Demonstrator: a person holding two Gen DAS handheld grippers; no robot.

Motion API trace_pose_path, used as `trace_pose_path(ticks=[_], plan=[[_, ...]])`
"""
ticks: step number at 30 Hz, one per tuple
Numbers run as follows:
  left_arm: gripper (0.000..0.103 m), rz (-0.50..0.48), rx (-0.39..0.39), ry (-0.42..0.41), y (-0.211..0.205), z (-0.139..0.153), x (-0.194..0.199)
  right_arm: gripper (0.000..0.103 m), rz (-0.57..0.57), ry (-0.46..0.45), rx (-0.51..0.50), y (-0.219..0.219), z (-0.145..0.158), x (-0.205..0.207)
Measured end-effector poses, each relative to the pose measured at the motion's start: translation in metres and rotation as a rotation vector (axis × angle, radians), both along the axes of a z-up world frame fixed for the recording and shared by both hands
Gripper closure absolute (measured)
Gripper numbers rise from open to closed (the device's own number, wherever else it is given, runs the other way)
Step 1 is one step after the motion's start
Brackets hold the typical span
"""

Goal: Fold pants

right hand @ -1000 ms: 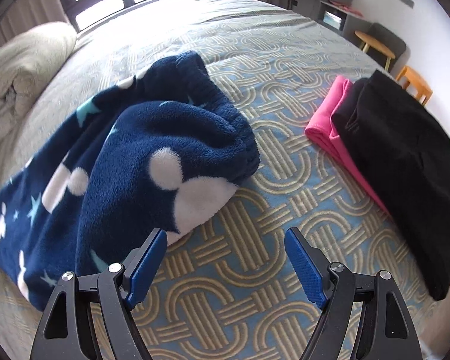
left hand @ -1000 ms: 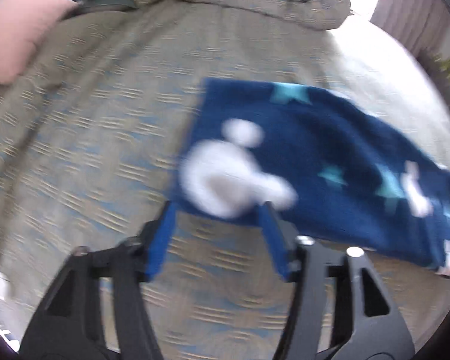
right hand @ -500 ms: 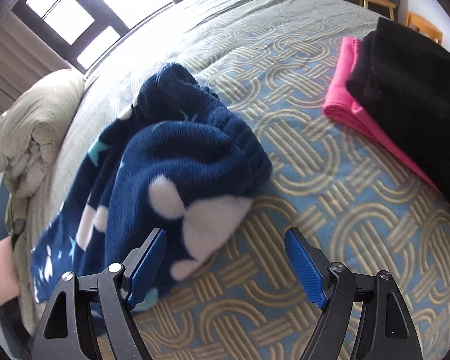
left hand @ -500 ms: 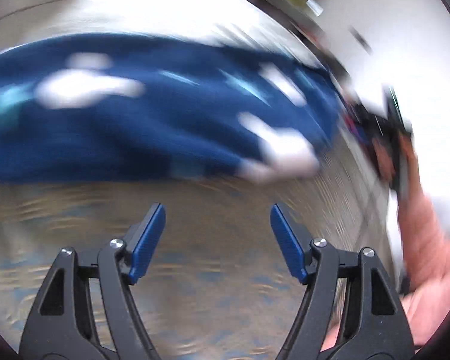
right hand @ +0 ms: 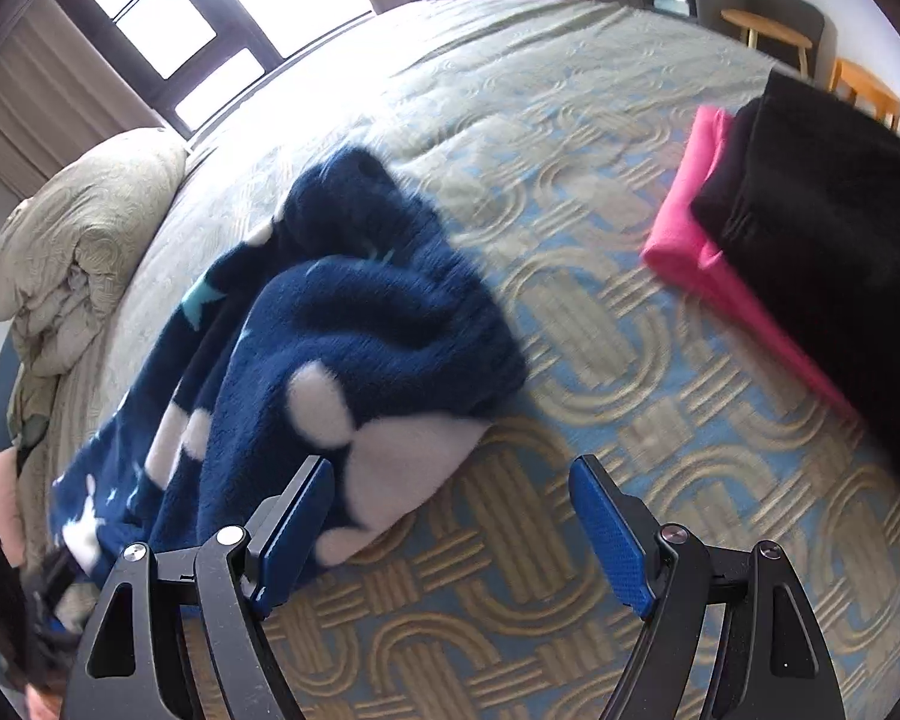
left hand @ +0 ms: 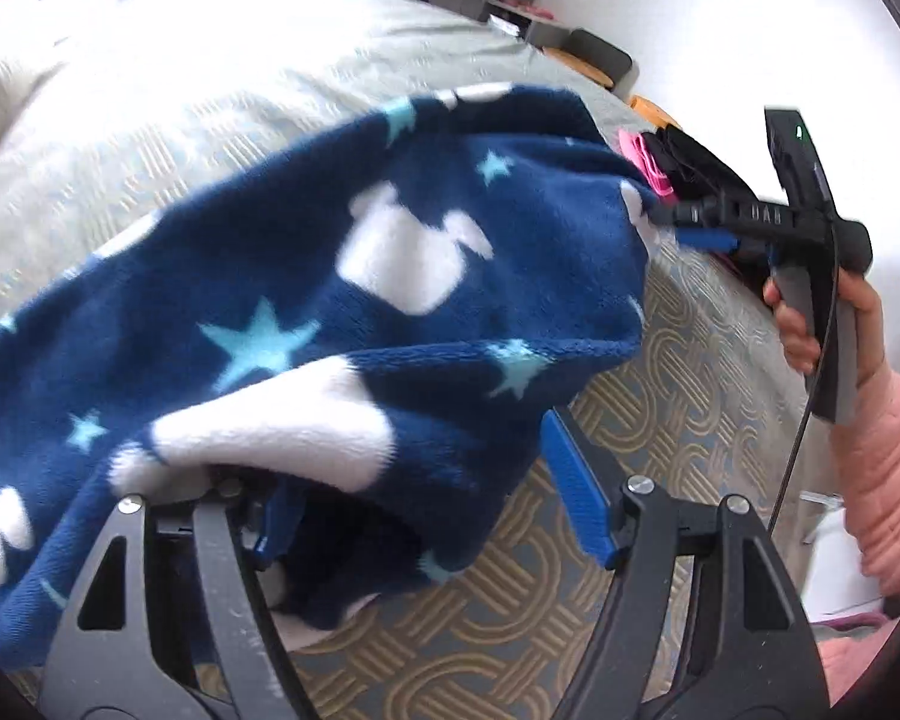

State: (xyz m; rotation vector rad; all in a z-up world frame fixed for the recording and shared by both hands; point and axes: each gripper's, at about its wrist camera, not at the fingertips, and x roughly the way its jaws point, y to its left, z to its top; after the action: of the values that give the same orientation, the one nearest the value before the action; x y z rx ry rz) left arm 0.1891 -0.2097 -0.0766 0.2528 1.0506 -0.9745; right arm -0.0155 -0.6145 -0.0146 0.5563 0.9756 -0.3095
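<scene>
Left gripper point(left hand: 432, 516) swung across to pants point(left hand: 342, 312), jaws spread, right gripper point(right hand: 450, 522) spread, lettering unreadable

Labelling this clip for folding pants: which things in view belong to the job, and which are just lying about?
Job:
navy star-print pants
left tongs
right tongs

Lying about:
pink folded garment
black folded garment
bunched duvet
wooden stool

Left black two-finger gripper with blue pads point(left hand: 426, 510) and matching right gripper point(right hand: 450, 534) angle downward, jaws spread wide.
</scene>
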Motion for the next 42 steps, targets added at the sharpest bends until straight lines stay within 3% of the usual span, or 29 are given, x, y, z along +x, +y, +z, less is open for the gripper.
trace_pose_path(ticks=[5, 8, 10, 11, 15, 16, 17, 19, 21, 24, 27, 28, 29, 31, 33, 35, 39, 42], plan=[[0.030, -0.105, 0.027, 0.038, -0.011, -0.020, -0.031, 0.021, 0.039, -0.053, -0.069, -0.021, 0.025, 0.024], [0.030, -0.114, 0.068, 0.012, -0.023, -0.033, -0.045, 0.020, 0.099, -0.073, -0.104, -0.022, 0.034, 0.048], [0.037, -0.106, 0.058, 0.000, -0.031, -0.033, -0.047, 0.020, 0.150, -0.085, -0.099, -0.019, 0.037, 0.071], [0.046, -0.102, 0.044, 0.016, -0.034, -0.032, -0.047, 0.020, 0.165, -0.086, -0.097, -0.017, 0.037, 0.077], [0.068, -0.091, 0.027, 0.039, -0.035, -0.032, -0.048, 0.023, 0.186, -0.035, -0.159, -0.011, 0.030, 0.122], [0.071, -0.087, 0.032, 0.042, -0.033, -0.033, -0.047, 0.067, 0.175, -0.011, -0.169, -0.012, 0.026, 0.130], [0.074, -0.087, 0.033, 0.045, -0.025, -0.032, -0.048, 0.091, 0.170, 0.039, -0.160, -0.014, 0.021, 0.137], [0.074, -0.101, 0.020, 0.038, -0.021, -0.028, -0.052, 0.092, 0.078, 0.014, -0.140, -0.031, 0.023, 0.139], [0.074, -0.129, 0.020, 0.008, -0.023, -0.025, -0.060, 0.092, 0.035, -0.014, -0.116, -0.052, 0.023, 0.146], [0.074, -0.139, 0.053, -0.007, -0.028, -0.029, -0.061, 0.090, 0.084, 0.052, -0.050, -0.065, 0.000, 0.168], [0.074, -0.119, 0.042, 0.026, -0.024, -0.030, -0.056, 0.076, 0.138, 0.132, -0.110, -0.056, -0.010, 0.172], [0.074, -0.114, 0.037, 0.034, -0.028, -0.032, -0.054, 0.064, 0.139, 0.125, -0.129, -0.055, -0.005, 0.167], [0.074, -0.111, 0.032, 0.042, -0.025, -0.031, -0.053, 0.045, 0.134, 0.110, -0.150, -0.054, 0.002, 0.158], [0.074, -0.110, 0.031, 0.050, -0.017, -0.029, -0.050, 0.025, 0.105, 0.060, -0.184, -0.058, 0.021, 0.129], [0.074, -0.105, 0.037, 0.048, -0.014, -0.029, -0.051, 0.023, 0.082, 0.015, -0.169, -0.065, 0.035, 0.099], [0.074, -0.100, 0.041, 0.043, -0.018, -0.030, -0.049, 0.023, 0.074, -0.002, -0.075, -0.069, 0.035, 0.070], [0.074, -0.068, 0.030, 0.058, -0.017, -0.030, -0.050, 0.023, 0.103, 0.055, 0.144, -0.055, 0.002, 0.037], [0.074, -0.048, 0.046, 0.064, -0.023, -0.030, -0.048, 0.023, 0.071, 0.025, 0.239, -0.045, -0.021, 0.044]])
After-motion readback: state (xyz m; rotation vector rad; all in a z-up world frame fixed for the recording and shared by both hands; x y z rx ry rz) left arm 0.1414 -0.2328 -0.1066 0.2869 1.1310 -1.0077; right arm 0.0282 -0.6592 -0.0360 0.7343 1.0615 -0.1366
